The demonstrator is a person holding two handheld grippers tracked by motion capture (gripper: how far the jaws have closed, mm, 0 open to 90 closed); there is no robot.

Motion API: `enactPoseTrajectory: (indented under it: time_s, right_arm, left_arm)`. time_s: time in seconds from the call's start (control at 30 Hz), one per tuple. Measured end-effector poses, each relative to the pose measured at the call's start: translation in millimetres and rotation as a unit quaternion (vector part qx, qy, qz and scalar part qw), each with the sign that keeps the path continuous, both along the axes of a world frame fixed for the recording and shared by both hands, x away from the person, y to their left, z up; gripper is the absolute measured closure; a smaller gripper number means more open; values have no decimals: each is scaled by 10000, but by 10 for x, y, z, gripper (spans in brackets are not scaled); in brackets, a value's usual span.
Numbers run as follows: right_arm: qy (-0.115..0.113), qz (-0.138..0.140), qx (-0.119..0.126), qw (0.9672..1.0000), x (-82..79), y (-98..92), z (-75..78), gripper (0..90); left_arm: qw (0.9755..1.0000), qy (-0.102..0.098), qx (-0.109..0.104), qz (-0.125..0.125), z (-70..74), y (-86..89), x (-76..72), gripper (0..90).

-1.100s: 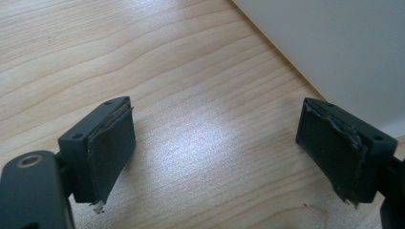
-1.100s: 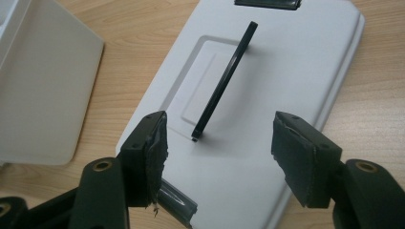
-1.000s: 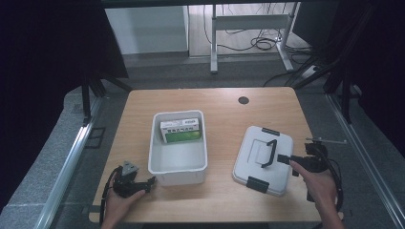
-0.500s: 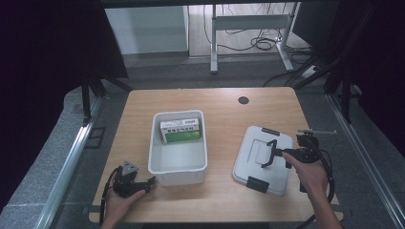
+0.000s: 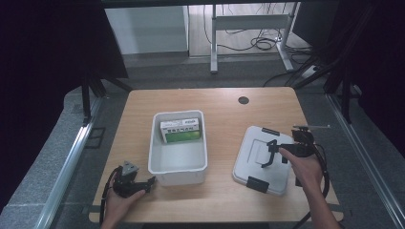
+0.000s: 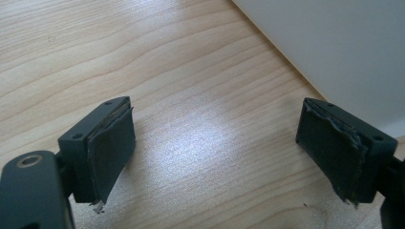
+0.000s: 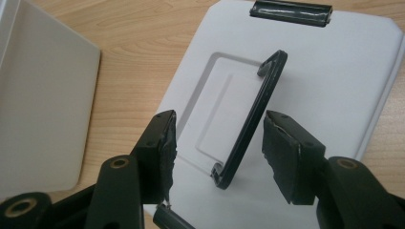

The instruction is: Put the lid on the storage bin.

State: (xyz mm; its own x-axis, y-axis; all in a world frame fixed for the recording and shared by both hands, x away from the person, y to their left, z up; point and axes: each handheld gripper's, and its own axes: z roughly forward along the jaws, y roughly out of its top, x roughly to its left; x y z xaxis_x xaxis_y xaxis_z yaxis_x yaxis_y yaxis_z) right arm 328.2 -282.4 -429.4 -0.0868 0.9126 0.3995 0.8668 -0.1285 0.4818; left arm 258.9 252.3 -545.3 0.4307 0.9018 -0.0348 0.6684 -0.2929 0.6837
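Over on the right side of the table, the right gripper sits above the lid, which lies flat on the wood well apart from the bin. Its jaws have just been closing, and the lid's black handle, raised upright, stands between them. In the right gripper view there is a gap on each side of the handle, so the pads are not yet pressing on it; the jaws stand about half open around it. A black clip shows at the lid's far edge in that view, and another clip at the near edge in the high view.

By the bin's near left corner, the left gripper rests low on the table in the person's left hand. Its jaws are wide apart with nothing between them, just bare wood, and the bin's white wall rises just beside one jaw.

Inside the bin, a green and white box lies against the far wall. A small dark round plug is set in the tabletop towards the far edge.
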Motion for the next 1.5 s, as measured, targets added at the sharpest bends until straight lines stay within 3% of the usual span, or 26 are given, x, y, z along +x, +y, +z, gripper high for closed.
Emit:
enactPoseTrajectory:
  time_s: [0.6, 0.93, 1.2, 1.3, 1.5]
  right_arm:
    - [582, -183, -309, 9977, 260, 31, -151, 551]
    - [980, -384, -271, 9941, 355, 18, -287, 621]
    - [1247, -598, -95, 9903, 389, 32, -354, 710]
    - [1414, -736, 35, 9872, 399, 36, -381, 748]
    - [1512, -854, 86, 9848, 413, 76, -401, 815]
  left_arm:
    - [10000, 0, 1, -5, 0, -1, 4, 128]
    - [10000, -1, 3, -9, 0, 0, 6, 128]
    - [10000, -2, 4, -9, 0, 0, 7, 128]
    - [10000, -1, 4, -10, 0, 0, 7, 128]
    - [10000, -1, 5, -10, 0, 0, 7, 128]
